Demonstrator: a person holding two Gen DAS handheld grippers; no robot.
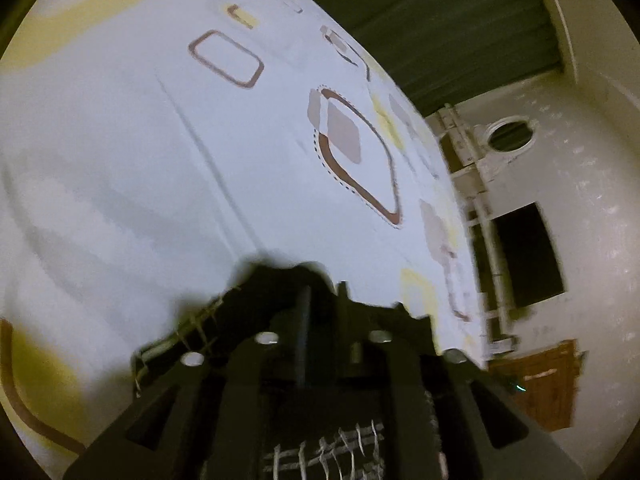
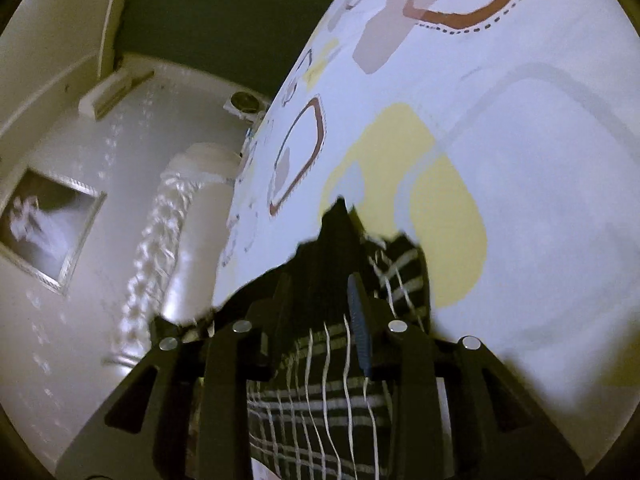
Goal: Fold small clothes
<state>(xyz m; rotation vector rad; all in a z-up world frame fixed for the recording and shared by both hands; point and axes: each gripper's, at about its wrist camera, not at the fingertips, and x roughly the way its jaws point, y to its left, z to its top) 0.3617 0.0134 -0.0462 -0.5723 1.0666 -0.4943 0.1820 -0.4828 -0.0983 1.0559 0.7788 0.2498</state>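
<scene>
A small dark garment with white check lines point(image 1: 320, 456) is held up above the bed. My left gripper point(image 1: 308, 304) is shut on one part of it; the cloth bunches around the fingers and trails down to the left point(image 1: 188, 328). In the right wrist view the same checked garment point(image 2: 320, 392) drapes between and below the fingers, and my right gripper point(image 2: 340, 264) is shut on its dark edge. Both grippers hover over the white bedsheet point(image 1: 120, 160), which has brown outlines and yellow patches.
The patterned sheet point(image 2: 540, 200) fills most of both views. Beyond the bed edge are a white wall, a framed picture point(image 2: 44, 224), a white ladder-like rack point(image 1: 480, 208), a dark opening point(image 1: 528, 256) and a wooden piece point(image 1: 548, 384).
</scene>
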